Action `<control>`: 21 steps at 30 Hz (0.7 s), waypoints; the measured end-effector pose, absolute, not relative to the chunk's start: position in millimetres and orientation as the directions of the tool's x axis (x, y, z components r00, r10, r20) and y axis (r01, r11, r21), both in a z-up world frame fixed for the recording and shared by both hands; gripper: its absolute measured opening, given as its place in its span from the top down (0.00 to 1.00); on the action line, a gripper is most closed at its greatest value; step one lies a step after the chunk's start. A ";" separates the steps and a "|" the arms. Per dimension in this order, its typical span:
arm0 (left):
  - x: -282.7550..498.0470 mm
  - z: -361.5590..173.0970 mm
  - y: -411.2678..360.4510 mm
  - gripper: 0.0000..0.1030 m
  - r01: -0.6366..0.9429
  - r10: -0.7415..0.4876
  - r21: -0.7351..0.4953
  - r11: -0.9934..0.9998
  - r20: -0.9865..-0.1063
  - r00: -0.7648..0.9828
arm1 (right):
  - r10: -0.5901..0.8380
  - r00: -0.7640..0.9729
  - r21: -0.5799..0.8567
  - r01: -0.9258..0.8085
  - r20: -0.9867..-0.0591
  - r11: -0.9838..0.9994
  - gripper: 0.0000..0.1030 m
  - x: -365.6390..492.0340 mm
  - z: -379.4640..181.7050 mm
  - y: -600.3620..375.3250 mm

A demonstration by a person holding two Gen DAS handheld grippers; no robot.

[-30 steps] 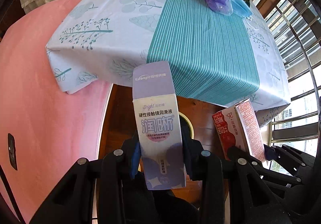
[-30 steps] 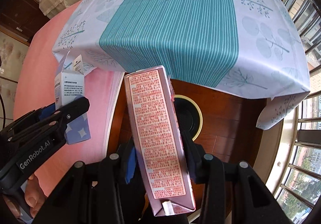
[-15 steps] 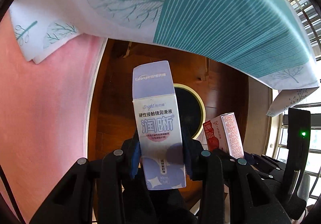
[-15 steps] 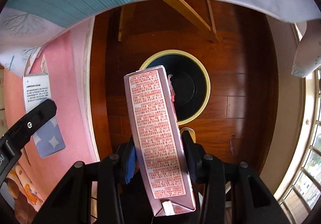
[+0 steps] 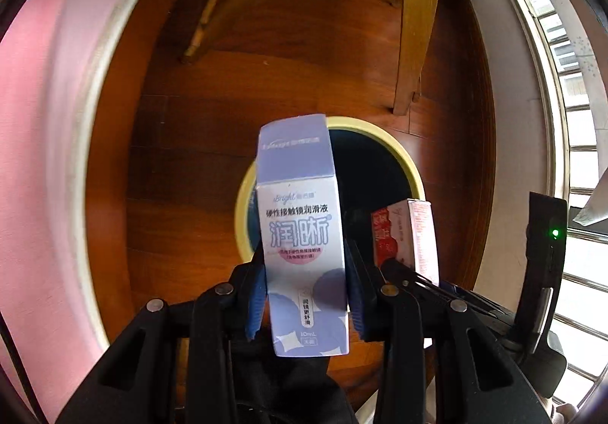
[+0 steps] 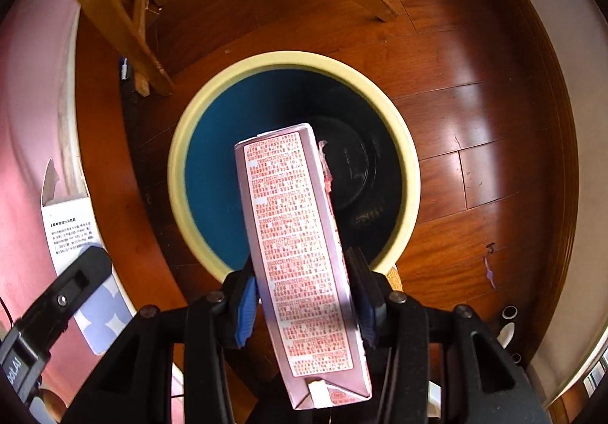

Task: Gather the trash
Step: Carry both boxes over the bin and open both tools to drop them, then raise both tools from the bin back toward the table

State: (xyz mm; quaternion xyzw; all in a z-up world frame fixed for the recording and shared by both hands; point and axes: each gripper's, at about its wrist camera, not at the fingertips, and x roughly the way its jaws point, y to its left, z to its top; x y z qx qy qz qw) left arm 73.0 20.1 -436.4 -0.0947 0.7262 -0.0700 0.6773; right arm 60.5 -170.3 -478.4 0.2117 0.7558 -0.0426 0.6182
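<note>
My left gripper (image 5: 306, 295) is shut on a tall lilac and white box (image 5: 302, 234) with Chinese print, held upright above the near left rim of a round bin (image 5: 412, 177) with a yellow rim and dark blue inside. My right gripper (image 6: 304, 291) is shut on a pink box (image 6: 300, 257) covered in red print, held over the bin's (image 6: 190, 165) opening. The pink box also shows in the left wrist view (image 5: 404, 234), and the lilac box in the right wrist view (image 6: 76, 234) with the left gripper at lower left.
The bin stands on a dark wooden floor (image 6: 475, 143). Light wooden table legs (image 5: 412, 21) rise just behind it, also seen in the right wrist view (image 6: 125, 21). A pink bed cover (image 5: 41, 158) lies to the left. A barred window (image 5: 570, 143) is on the right.
Both grippers have come down from the table level and tipped toward the floor. The tablecloth has left view and the bin has grown large under both boxes. Both grips are unchanged.
</note>
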 end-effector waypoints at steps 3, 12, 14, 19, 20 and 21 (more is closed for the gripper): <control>70.5 -452.5 11.4 0.63 -0.031 -0.240 -0.238 0.971 -0.967 -0.086 | 0.278 -0.137 0.202 0.410 -0.951 0.890 0.55 62.8 -491.6 -175.4; 79.2 -469.4 4.9 0.18 0.003 -0.169 -0.171 0.985 -0.980 -0.105 | 0.265 -0.076 0.210 0.423 -0.961 0.881 0.29 60.0 -490.7 -186.5; 80.9 -464.4 4.9 0.18 0.018 -0.145 -0.147 0.989 -0.985 -0.093 | 0.252 -0.048 0.209 0.419 -0.967 0.883 0.29 61.5 -485.4 -188.5; 71.6 -434.6 11.1 0.18 0.061 -0.093 -0.096 0.994 -0.994 -0.048 | 0.223 0.001 0.204 0.409 -0.975 0.889 0.29 59.7 -457.7 -189.6; 70.3 -425.6 12.5 0.18 0.066 -0.089 -0.091 0.994 -0.995 -0.038 | 0.219 0.008 0.203 0.407 -0.976 0.891 0.29 58.8 -450.0 -188.4; 68.4 -414.9 12.8 0.18 0.070 -0.086 -0.087 0.994 -0.996 -0.027 | 0.217 0.014 0.204 0.404 -0.976 0.892 0.29 57.6 -441.3 -187.0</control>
